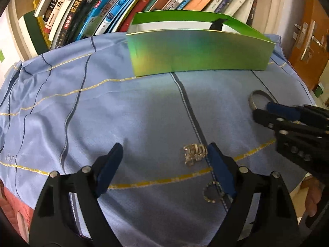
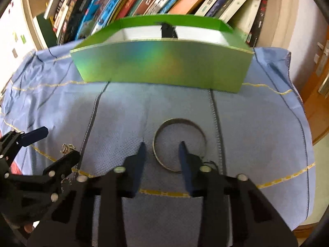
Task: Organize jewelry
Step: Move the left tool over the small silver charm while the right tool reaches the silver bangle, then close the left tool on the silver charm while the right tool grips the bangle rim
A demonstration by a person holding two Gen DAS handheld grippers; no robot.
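Note:
A silver bangle (image 2: pixel 179 145) lies flat on the blue cloth. My right gripper (image 2: pixel 162 146) is open, its left finger outside the bangle's near-left rim and its right finger inside the ring. In the left wrist view the bangle (image 1: pixel 257 98) sits at the right with the right gripper (image 1: pixel 262 113) over it. My left gripper (image 1: pixel 164 150) is open and empty above the cloth. A small heap of silver chain (image 1: pixel 194 153) lies just inside its right finger. A thin ring-shaped chain piece (image 1: pixel 211 192) lies nearer, partly behind that finger. The open green box (image 2: pixel 164 63) stands behind.
A blue cloth (image 1: pixel 123 113) with yellow and dark lines covers the table. A row of leaning books (image 1: pixel 123 4) stands behind the box. A small black item (image 2: pixel 167 30) sits in the box. A wooden door (image 1: pixel 308 41) is at the right.

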